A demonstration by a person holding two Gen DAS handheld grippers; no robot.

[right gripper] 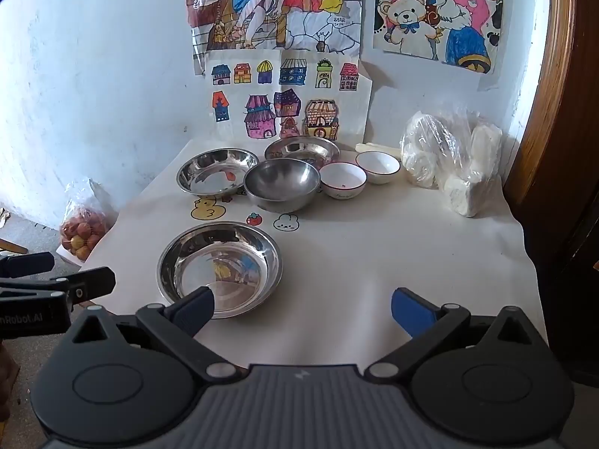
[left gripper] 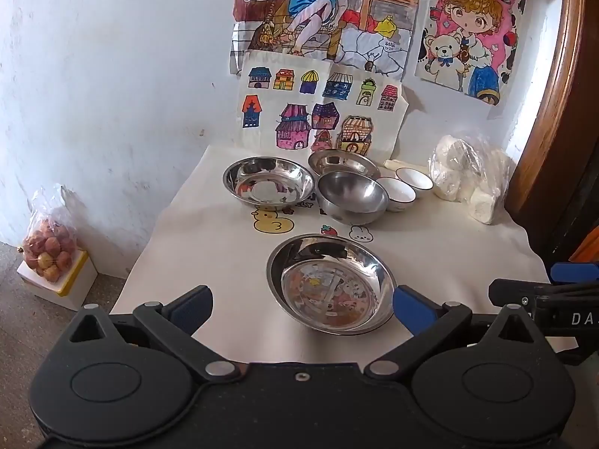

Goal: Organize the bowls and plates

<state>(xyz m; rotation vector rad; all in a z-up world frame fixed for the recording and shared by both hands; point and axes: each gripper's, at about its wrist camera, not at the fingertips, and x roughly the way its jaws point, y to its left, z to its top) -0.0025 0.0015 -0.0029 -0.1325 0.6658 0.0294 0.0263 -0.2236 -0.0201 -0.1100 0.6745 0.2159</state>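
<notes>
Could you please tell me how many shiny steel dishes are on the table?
4: a shallow steel plate nearest the camera, a shallow steel plate at back left, a deep steel bowl mid-table, and a shallow steel plate behind it. None seems hidden.

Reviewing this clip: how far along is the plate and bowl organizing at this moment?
Nothing looks done yet. The three shiny shallow steel plates, the deep matte steel bowl and the two small white ceramic bowls lie separately on the cream tablecloth, none stacked. Nothing is in hand: the left gripper and right gripper are open and empty. All sorting and stacking remains.
</notes>
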